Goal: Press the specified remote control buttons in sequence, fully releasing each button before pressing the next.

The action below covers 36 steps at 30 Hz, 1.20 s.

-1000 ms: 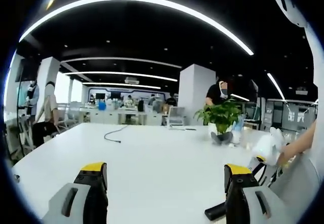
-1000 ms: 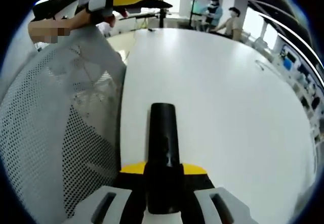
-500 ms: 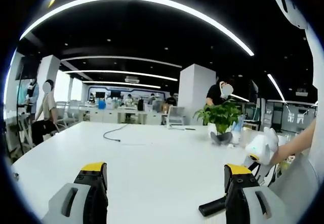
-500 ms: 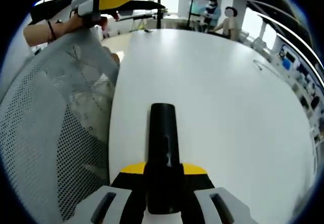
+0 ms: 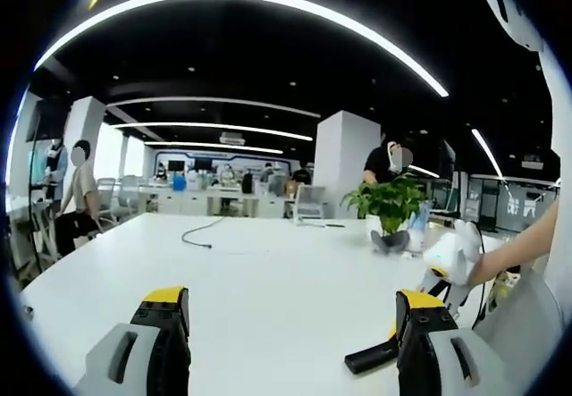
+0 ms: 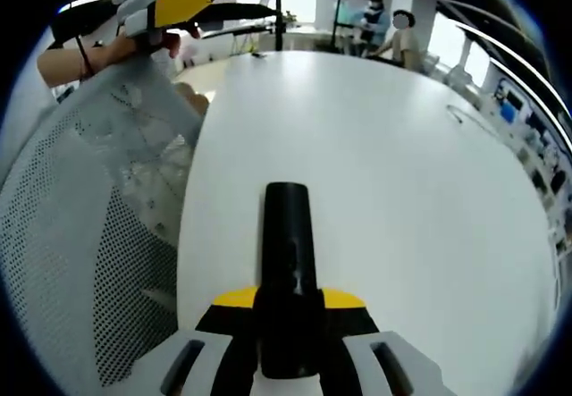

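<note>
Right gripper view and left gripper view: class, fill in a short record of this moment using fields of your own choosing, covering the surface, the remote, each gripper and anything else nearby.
surface: white table, large and mostly bare
remote: black remote control, clamped lengthwise between the right gripper's jaws, pointing away over the table
right gripper: shut on the remote
left gripper: jaws apart, nothing between them, above the table
cable: dark cable lying on the far part of the table
plant: potted plant on the table's far side
chair: grey mesh chair back beside the table
</note>
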Tool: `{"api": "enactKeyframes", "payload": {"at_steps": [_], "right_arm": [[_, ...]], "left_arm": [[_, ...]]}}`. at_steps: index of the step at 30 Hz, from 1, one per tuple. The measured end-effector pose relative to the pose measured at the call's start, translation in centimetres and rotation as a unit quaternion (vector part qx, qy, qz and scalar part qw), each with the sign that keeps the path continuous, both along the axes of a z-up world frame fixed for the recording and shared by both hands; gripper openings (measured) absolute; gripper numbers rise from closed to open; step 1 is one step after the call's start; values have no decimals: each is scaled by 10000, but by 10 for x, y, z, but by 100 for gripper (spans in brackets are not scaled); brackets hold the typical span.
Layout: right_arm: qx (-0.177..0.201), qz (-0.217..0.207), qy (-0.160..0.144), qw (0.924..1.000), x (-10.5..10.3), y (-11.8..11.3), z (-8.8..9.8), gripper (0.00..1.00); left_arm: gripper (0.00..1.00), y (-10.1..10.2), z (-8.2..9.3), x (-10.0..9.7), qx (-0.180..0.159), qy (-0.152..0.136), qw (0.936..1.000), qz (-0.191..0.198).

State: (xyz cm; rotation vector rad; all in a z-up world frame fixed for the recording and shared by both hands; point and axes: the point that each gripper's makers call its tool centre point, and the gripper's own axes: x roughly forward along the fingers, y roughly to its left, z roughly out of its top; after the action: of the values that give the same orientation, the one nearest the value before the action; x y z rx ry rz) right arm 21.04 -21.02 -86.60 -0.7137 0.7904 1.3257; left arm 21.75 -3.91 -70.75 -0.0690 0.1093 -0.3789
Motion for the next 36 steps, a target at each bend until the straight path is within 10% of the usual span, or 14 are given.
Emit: {"api": "enactKeyframes", "payload": {"at_steps": [36], "right_arm": [[-261, 153, 65, 9995, 42, 0, 0, 21]], "left_arm": [[100, -1, -5, 0, 89, 123, 9999, -20]]}}
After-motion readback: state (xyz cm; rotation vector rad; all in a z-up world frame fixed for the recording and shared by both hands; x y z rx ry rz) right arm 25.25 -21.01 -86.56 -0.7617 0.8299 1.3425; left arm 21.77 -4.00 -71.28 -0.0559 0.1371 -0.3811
